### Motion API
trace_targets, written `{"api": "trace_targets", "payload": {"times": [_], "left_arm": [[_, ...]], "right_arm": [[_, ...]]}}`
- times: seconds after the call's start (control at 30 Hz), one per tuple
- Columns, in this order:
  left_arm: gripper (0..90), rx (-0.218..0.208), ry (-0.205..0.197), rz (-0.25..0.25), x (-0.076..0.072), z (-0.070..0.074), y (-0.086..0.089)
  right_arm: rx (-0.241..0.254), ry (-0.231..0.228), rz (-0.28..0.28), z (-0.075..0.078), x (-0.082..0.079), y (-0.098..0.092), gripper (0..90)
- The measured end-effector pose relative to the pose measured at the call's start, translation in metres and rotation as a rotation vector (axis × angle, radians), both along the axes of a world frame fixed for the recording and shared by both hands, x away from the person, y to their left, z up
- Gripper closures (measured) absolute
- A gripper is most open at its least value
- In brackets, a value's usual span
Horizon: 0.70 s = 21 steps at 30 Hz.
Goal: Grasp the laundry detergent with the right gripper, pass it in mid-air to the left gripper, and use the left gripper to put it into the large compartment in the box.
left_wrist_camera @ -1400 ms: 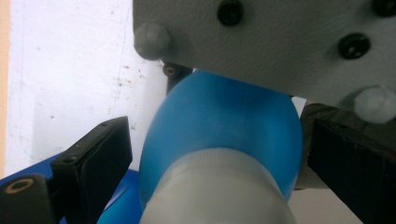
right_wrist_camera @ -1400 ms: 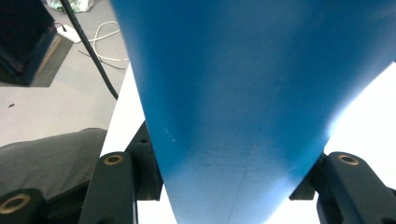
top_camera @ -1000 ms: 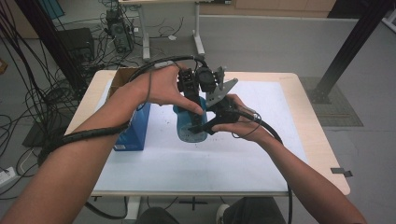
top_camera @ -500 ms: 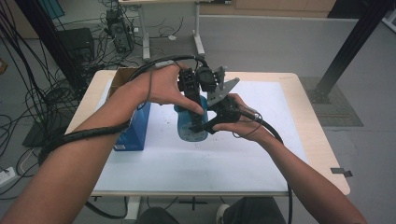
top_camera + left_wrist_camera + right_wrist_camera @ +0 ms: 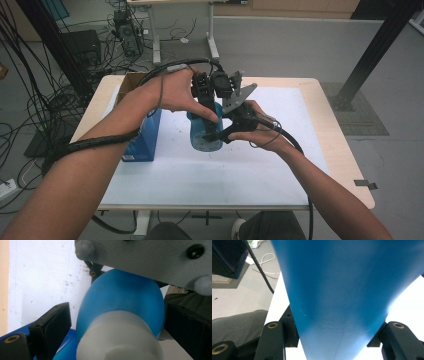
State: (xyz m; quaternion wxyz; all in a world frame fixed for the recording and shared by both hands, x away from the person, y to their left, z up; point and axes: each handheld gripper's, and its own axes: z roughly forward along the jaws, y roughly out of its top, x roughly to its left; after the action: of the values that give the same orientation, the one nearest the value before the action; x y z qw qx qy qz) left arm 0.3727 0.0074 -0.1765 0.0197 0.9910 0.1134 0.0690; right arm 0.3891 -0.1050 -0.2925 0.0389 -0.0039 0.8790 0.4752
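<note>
White-topped table point(image 5: 280, 165), blue bottle point(image 5: 202, 132) pinched by right gripper point(image 5: 220, 134), left gripper point(image 5: 206, 102) spread around its cap.

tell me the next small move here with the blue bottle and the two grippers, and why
Probably close the left gripper on the white cap and twist it off. The right gripper is shut on the blue bottle, its jaws pressing both sides of the body, so the bottle is braced. In the left gripper view the jaws flank the cap, with a gap beside the nearer one, so that grip looks unfinished.

blue bottle point(image 5: 342, 295) clamped between jaws (close-up)
</note>
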Motion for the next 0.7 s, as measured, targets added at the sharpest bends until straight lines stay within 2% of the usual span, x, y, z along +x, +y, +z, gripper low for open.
{"api": "trace_targets", "payload": {"times": [0.6, 0.7], "left_arm": [[17.0, -0.006, 0.004, -0.003, 0.0016, 0.0007, -0.0012], [24.2, 0.001, -0.004, -0.009, 0.0012, -0.0013, -0.0014]], "right_arm": [[0.003, 0.0, 0.0, 0.0008, -0.0004, -0.0015, 43.6], [0.007, -0.002, 0.004, 0.0012, -0.0011, -0.0011, 43.6]]}}
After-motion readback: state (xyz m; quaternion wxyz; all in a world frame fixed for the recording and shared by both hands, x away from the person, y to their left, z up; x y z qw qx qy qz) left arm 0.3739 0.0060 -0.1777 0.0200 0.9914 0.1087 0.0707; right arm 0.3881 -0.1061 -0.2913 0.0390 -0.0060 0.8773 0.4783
